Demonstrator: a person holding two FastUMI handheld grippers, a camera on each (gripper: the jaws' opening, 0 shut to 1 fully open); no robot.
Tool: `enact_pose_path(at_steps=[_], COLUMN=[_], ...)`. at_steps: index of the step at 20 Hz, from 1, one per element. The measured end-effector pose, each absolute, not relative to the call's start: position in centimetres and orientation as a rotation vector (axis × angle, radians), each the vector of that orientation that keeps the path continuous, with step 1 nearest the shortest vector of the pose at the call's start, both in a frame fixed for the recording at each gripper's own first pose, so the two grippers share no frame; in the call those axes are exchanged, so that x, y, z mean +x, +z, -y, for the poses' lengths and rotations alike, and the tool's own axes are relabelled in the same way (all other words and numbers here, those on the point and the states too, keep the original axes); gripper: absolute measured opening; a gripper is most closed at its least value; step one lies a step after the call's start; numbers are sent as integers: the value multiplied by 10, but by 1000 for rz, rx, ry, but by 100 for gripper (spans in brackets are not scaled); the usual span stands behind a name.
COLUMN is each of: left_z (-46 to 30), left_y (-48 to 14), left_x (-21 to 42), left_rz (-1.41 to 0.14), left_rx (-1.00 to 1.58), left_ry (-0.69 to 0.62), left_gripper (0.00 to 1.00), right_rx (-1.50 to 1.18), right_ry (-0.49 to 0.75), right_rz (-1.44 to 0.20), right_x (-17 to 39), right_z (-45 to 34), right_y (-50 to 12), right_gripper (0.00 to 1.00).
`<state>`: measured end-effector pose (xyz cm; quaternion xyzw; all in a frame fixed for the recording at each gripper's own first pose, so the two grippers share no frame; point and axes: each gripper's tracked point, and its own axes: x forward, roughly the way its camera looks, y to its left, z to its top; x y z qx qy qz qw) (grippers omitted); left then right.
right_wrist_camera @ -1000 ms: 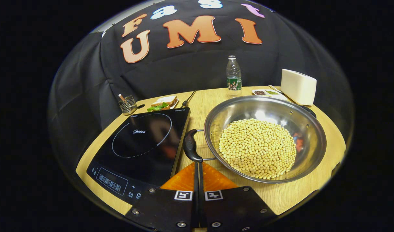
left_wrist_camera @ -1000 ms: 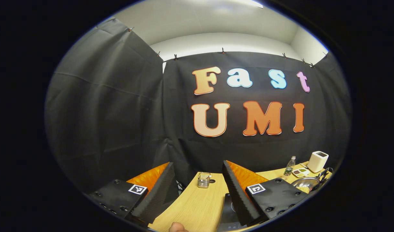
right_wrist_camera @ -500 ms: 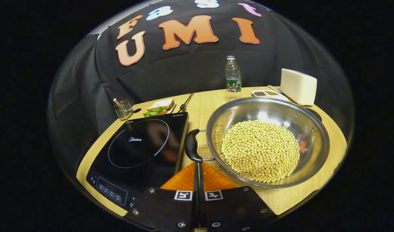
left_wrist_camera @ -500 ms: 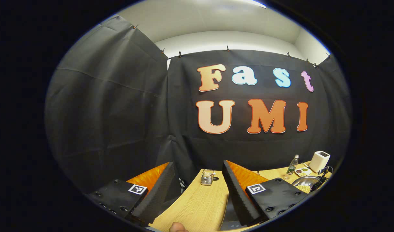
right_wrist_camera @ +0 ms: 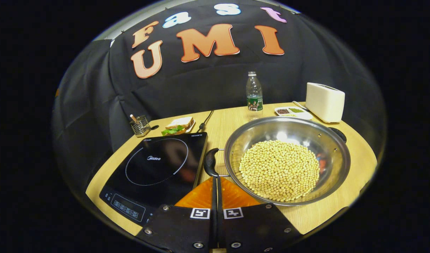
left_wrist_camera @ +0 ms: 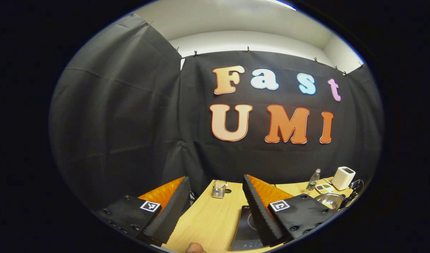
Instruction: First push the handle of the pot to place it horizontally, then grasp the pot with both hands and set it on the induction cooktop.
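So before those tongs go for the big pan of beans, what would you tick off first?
1. Right tongs closed for pushing: ok, the two fingers meet with nothing between them.
2. Tip lined up with the pot's near handle: ok, it sits just below it; actual contact, cannot tell.
3. Left tongs ready to grip: ok, open and holding nothing, but pointed at the booth wall, far from the pot.
4. Induction cooktop surface free: ok, nothing rests on the glass.
5. Beans safe to lift: ok, heaped below the rim.
6. Far handle reachable: cannot tell, mostly hidden behind the rim, close to the toaster.
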<state>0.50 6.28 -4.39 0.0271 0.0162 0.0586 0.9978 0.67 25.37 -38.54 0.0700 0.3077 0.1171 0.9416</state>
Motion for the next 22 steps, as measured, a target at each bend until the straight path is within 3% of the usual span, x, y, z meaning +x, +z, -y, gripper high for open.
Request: enact_pose_path(at_steps=[14,18,20,21,22], left_z=[115,156,180,191,200], left_y=[-77,-94,-109,-116,-121], left_x=[13,25,33,37,42], left_rz=[-64,-67,-88,-93,-93], left_rx=[2,32,40,54,73], left_ry=[-171,-200,-216,-219,-220], left_gripper=[97,97,97,97,98], right_rx=[93,91,93,91,89], right_ry=[78,27,-1,-13,-23], right_rz=[-443,-426,-424,-426,-432], right_x=[20,29,34,36,38], right_z=[-88,-45,-25,-15,-7], right_y=[-313,-308,-310,-312,-315], right_gripper=[4,18,37,52,59])
